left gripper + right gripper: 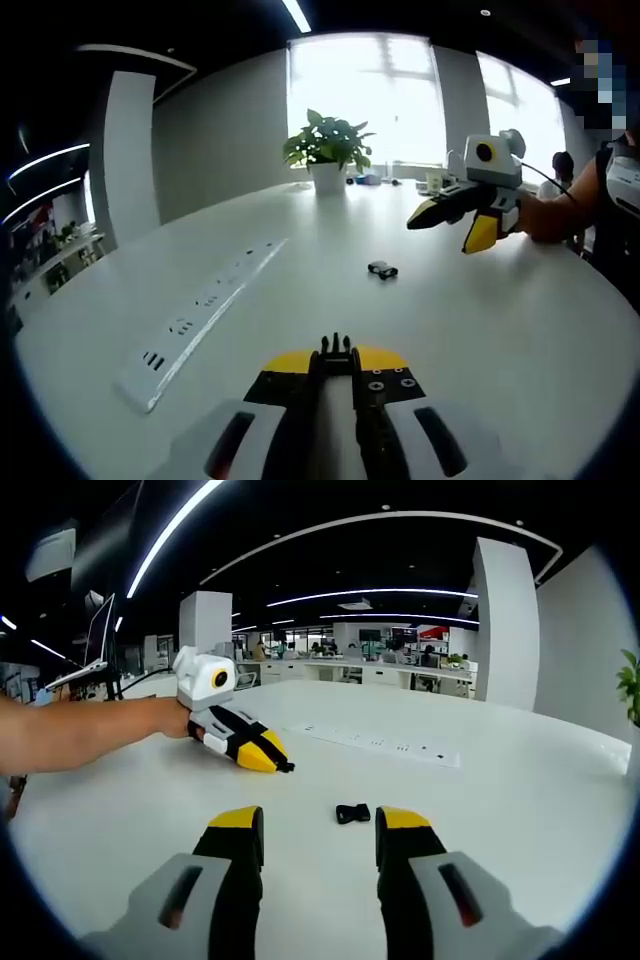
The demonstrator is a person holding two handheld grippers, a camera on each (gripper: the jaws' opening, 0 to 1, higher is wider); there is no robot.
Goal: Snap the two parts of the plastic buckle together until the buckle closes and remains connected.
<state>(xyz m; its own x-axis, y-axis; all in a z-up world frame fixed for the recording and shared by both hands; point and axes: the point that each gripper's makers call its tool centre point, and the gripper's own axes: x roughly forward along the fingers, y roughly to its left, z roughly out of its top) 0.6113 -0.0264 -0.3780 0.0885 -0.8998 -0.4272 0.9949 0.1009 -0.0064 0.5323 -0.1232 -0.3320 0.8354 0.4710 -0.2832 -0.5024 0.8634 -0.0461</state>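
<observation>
- White tabletop (500, 340) spreads out wide, with a long power strip (200, 325) set into it and a potted plant (327, 150) by the window at the far edge.
- One small black buckle part (382, 269) lies loose on the table, between the two grippers and touching neither; in the right gripper view it (352, 813) sits just ahead of the jaw tips.
- Left gripper (335, 345) has its yellow-tipped jaws pressed together, a small black toothed piece, seemingly the other buckle part (335, 344), poking out at the tips.
- Right gripper (317, 832) hovers with jaws spread apart, nothing between them.
- A person's forearm (90, 730) carries the left gripper.
</observation>
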